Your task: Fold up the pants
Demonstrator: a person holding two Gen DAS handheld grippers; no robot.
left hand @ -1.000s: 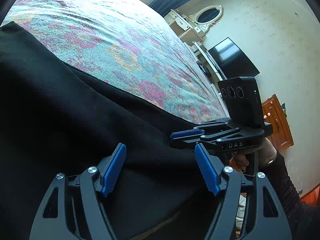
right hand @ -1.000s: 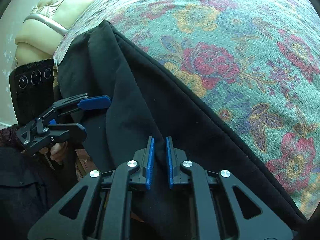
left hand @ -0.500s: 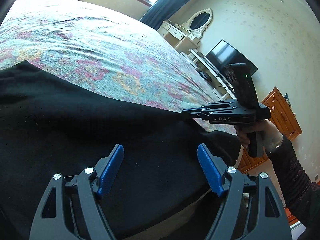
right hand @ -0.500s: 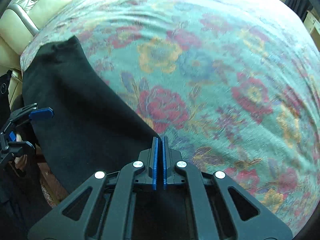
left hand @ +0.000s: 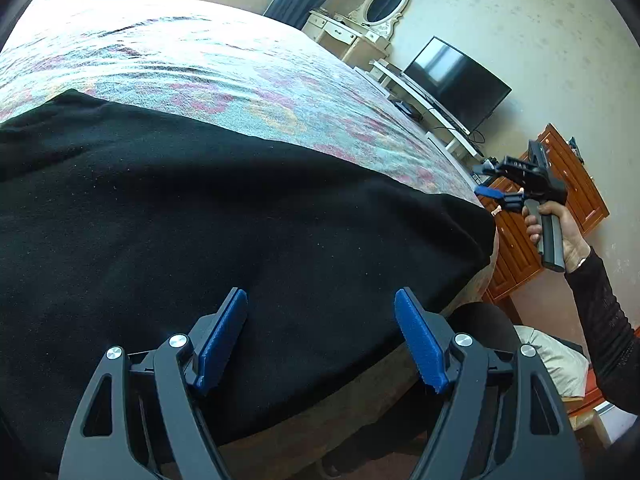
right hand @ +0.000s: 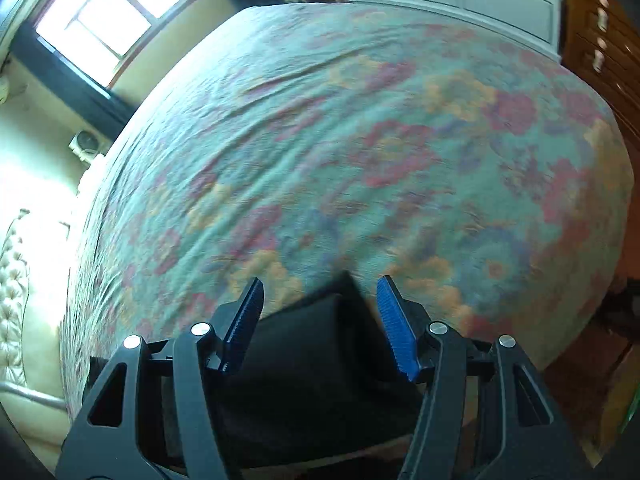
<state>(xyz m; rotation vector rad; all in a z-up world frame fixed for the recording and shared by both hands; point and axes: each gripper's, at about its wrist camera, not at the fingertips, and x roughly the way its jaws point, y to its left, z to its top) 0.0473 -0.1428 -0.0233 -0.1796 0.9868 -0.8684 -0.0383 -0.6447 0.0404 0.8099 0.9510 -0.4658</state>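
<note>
Since the earlier frame, the right gripper (right hand: 320, 320) is releasing and lifting clear, jaws apart; the left gripper (left hand: 320, 336) is hovering, jaws spread and empty. The black pants (left hand: 224, 224) are lying along the floral bedspread's (left hand: 240, 76) near edge, overhanging it, so they are risking sliding off.

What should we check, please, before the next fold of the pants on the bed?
1. Left gripper open and empty: ok, its jaws stand wide over the pants.
2. Right gripper open and empty: ok, jaws wide, no cloth between the fingertips.
3. Pants lying flat on the bed: ok in the left view, a smooth black layer.
4. Pants fully on the bed: not ok, the near edge hangs over the side.
5. Edges aligned underneath: cannot tell, the lower layers are hidden.
6. Space beyond the pants for folding: ok, open bedspread.
</note>
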